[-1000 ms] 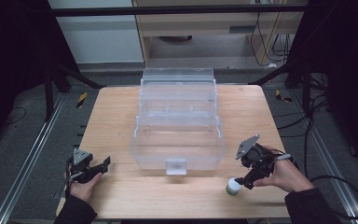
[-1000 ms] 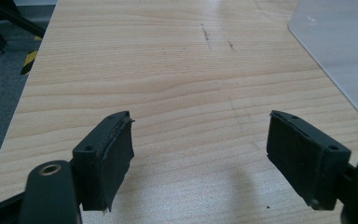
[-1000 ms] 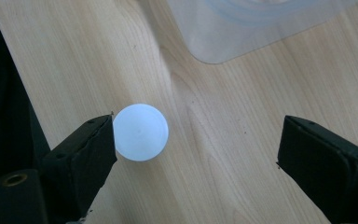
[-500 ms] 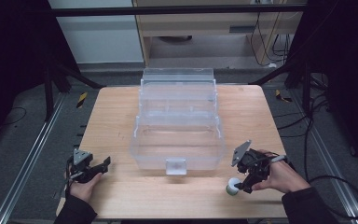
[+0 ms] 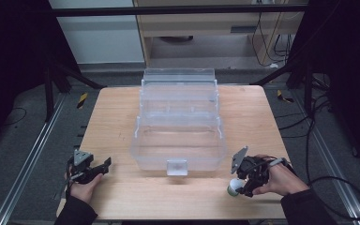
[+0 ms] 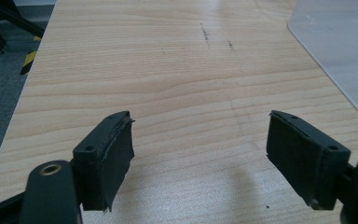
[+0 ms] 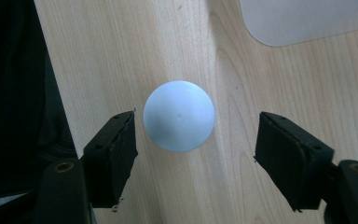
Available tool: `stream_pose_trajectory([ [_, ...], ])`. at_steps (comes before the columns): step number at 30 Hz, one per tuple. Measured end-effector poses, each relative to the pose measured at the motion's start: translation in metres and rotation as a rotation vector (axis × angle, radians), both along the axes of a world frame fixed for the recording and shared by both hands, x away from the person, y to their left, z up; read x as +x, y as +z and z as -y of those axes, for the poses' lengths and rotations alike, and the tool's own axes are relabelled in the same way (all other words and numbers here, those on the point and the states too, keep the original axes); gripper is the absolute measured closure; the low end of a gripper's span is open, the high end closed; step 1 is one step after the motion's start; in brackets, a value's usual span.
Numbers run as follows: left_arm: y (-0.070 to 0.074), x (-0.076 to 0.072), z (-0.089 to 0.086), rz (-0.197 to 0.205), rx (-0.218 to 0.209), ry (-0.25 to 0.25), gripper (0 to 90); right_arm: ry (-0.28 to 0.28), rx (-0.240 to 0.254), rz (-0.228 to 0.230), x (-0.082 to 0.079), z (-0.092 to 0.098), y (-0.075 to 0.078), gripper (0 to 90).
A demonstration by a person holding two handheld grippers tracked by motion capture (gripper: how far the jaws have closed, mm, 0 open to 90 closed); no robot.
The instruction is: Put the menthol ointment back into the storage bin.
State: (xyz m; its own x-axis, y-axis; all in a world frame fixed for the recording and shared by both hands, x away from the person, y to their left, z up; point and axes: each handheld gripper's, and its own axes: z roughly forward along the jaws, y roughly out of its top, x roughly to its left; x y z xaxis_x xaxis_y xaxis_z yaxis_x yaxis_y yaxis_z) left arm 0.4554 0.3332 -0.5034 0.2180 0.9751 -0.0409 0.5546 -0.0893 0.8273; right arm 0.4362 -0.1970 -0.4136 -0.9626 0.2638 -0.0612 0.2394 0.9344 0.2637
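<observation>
A small white ball-shaped object (image 5: 234,186) with a green base rests on the wooden table (image 5: 122,117) near the front right edge. In the right gripper view the white ball (image 7: 179,115) lies between the jaws, closer to the left one, with gaps on both sides. My right gripper (image 5: 240,186) stands open, pointing down over it; the right gripper (image 7: 196,140) touches nothing. My left gripper (image 5: 104,165) rests open at the front left. Between the left gripper (image 6: 199,140) jaws there is bare wood.
A clear plastic tiered box (image 5: 178,119) with a front latch (image 5: 176,166) stands open at the table's middle. Its corner (image 7: 303,18) shows beyond the ball, and its edge (image 6: 340,51) lies to the right of the left jaws. The table's front edge is close to both hands.
My right gripper has dropped lower and shifted slightly left, coming down over the white ball. The left gripper has stayed still.
</observation>
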Motion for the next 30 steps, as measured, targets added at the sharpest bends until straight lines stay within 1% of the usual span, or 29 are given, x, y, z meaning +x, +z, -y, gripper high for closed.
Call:
stream_pose_trajectory([
  [3,0.0,0.0,0.0,0.0,0.001,-0.001,22.0,0.023,-0.006,0.001,0.0,0.0,-0.001,31.7],
  [5,0.0,0.0,0.0,0.0,0.001,0.0,22.1,0.018,-0.009,-0.01,-0.001,-0.002,-0.002,32.7],
  [6,0.0,0.0,0.0,-0.001,-0.001,0.0,22.1,0.037,-0.013,-0.001,0.0,-0.002,-0.003,33.3],
  [7,0.0,0.0,0.0,0.0,-0.001,0.0,22.1,0.029,-0.021,-0.014,-0.001,-0.003,-0.002,34.0],
  [9,0.0,0.0,0.0,0.0,-0.002,0.0,22.1,0.043,-0.026,-0.013,0.0,-0.004,-0.004,35.1],
  [13,0.0,0.0,0.0,-0.001,-0.002,0.0,22.1,0.055,-0.039,-0.026,0.0,-0.007,-0.007,36.8],
  [14,0.0,0.0,0.0,-0.001,-0.002,-0.001,22.1,0.058,-0.045,-0.036,0.0,-0.008,-0.007,37.0],
  [17,0.0,0.0,0.0,-0.001,-0.001,0.0,22.1,0.065,-0.06,-0.037,0.0,-0.01,-0.009,38.0],
  [20,0.0,0.0,0.0,-0.001,-0.002,0.0,22.1,0.07,-0.064,-0.044,0.001,-0.011,-0.011,39.5],
  [23,0.0,0.0,0.0,-0.001,-0.002,0.0,22.1,0.073,-0.077,-0.059,0.001,-0.014,-0.013,40.8],
  [25,0.0,0.0,0.0,-0.001,-0.002,0.0,22.2,0.091,-0.083,-0.062,0.002,-0.015,-0.014,41.9],
  [27,0.0,0.0,0.0,-0.001,-0.001,0.0,22.2,0.09,-0.091,-0.072,0.002,-0.016,-0.015,42.6],
  [29,0.0,0.0,0.0,-0.001,-0.001,0.0,22.2,0.087,-0.09,-0.069,0.002,-0.017,-0.016,43.2],
  [30,0.0,0.0,0.0,0.0,0.0,0.0,22.2,0.09,-0.097,-0.074,0.003,-0.017,-0.016,43.4],
])
